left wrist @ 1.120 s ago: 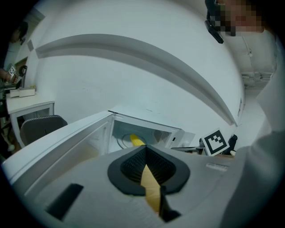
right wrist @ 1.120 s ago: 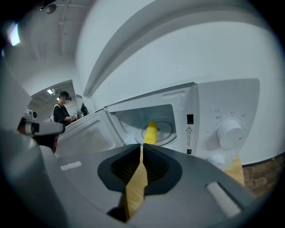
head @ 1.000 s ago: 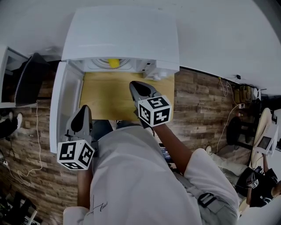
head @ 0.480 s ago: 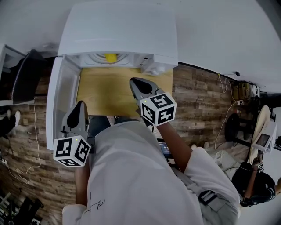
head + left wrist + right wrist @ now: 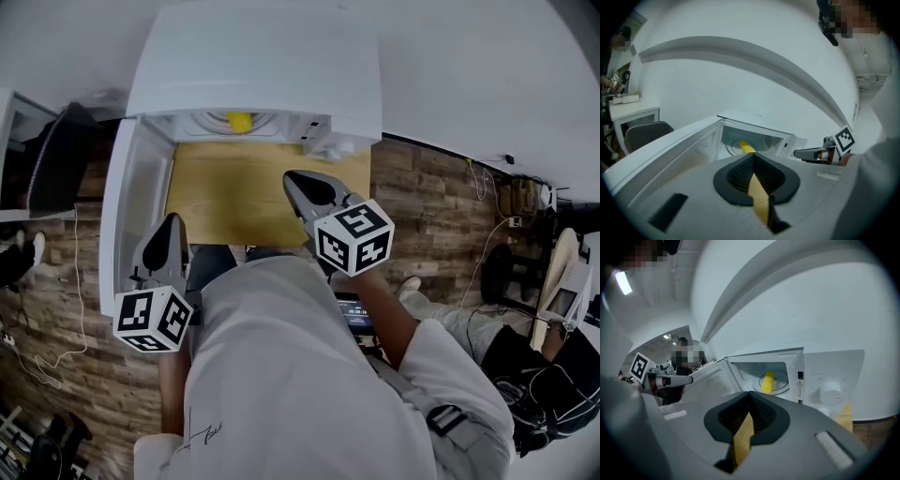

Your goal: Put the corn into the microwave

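The right tool (image 5: 300, 185), clenched on nothing, hangs over the near edge of the counter (image 5: 225, 202) and the left tool (image 5: 170, 230), likewise clenched and empty, beside the open door (image 5: 120, 220), seemingly because the corn (image 5: 240, 121) already lies inside the microwave (image 5: 262, 66) at the counter's far edge.

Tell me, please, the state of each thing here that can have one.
Microwave: door open, swung out to the left.
Corn: inside the microwave, held by neither gripper.
Left gripper: fingers shut, empty.
Right gripper: fingers shut, empty.
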